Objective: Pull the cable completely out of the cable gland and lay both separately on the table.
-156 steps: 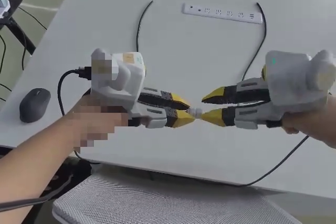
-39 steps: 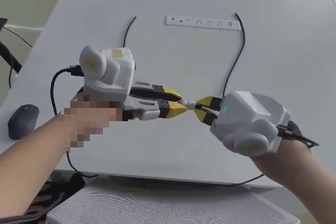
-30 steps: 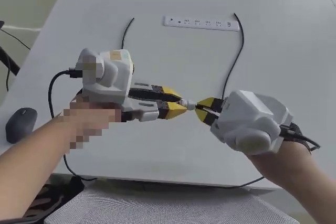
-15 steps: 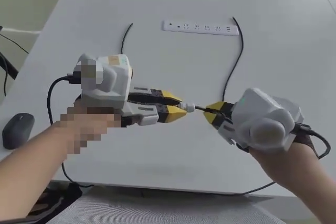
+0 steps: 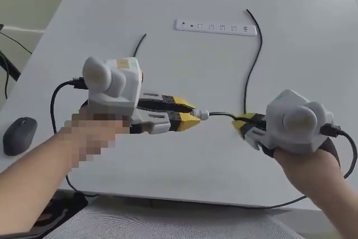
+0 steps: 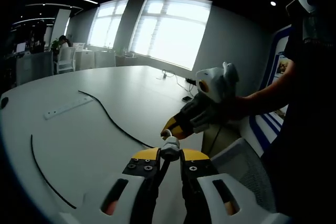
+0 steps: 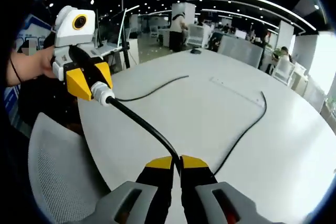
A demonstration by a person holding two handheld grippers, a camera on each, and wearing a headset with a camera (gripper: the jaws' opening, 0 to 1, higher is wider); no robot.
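Hanging above the table's (image 5: 168, 160) near edge: white cable gland (image 5: 203, 115) pinched in the closed left gripper (image 5: 193, 117), black cable (image 7: 142, 121) clamped tight in the right gripper (image 5: 241, 122). Pull straight along the gland's axis, both grips firm. Gland not yet empty, cable end inside.

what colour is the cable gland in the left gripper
The cable gland is white, against the black cable; clearest in the right gripper view.
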